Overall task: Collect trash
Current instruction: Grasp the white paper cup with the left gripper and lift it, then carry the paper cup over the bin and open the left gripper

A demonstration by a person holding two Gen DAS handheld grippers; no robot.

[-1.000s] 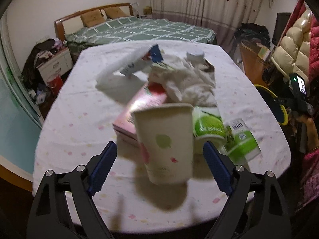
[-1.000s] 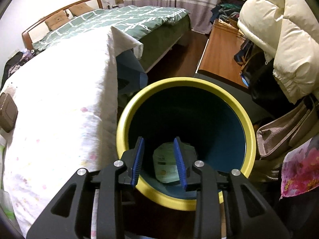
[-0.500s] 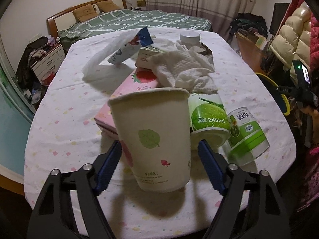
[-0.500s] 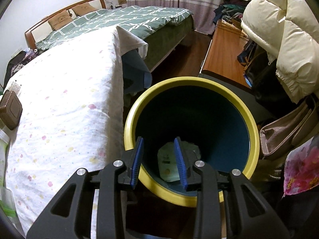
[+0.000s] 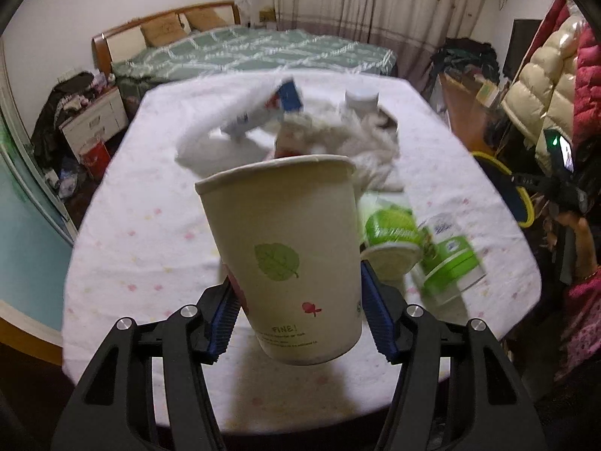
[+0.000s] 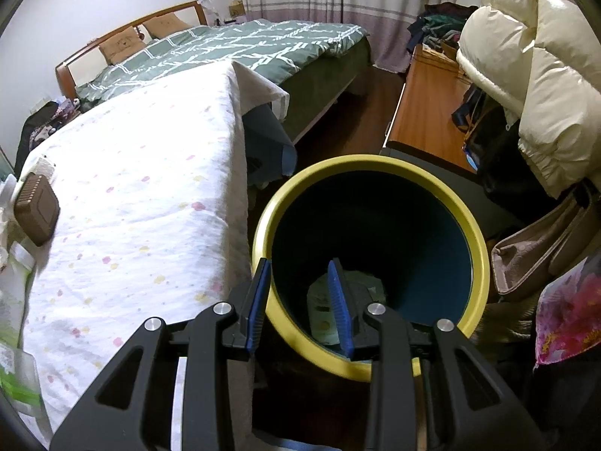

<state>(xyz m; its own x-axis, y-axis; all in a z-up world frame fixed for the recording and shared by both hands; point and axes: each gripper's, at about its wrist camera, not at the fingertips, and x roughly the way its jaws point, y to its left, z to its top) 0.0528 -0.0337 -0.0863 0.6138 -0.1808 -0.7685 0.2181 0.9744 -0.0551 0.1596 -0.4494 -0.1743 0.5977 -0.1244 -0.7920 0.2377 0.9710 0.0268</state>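
A white paper cup [image 5: 285, 233] with a green leaf print hangs slightly tilted just above the table [image 5: 142, 248], its shadow under it. My left gripper [image 5: 296, 282] has its jaws closing, and both blue pads [image 5: 223, 312] press on the cup's lower sides. Behind the cup lie two green cans [image 5: 390, 225] [image 5: 450, 259], a crumpled white cloth [image 5: 368, 143] and a white packet [image 5: 255, 112]. My right gripper [image 6: 298, 263] hovers over the near left rim of the yellow-rimmed bin [image 6: 477, 233], partly open with nothing gripped. A pale green wrapper [image 6: 323, 312] lies in the bin.
The bin [image 5: 499, 167] stands off the table's right edge, beside a wooden bench [image 6: 424, 112] and hanging puffy coats [image 6: 533, 86]. A brown flat object [image 6: 35, 214] rests on the tablecloth. A green bed [image 5: 244, 49] stands behind the table. A person's hand [image 5: 582, 240] is at the right.
My left gripper's jaws narrowed from wide open until the pads met the cup, and the cup came off the table. In the right wrist view the bin slid rightward.
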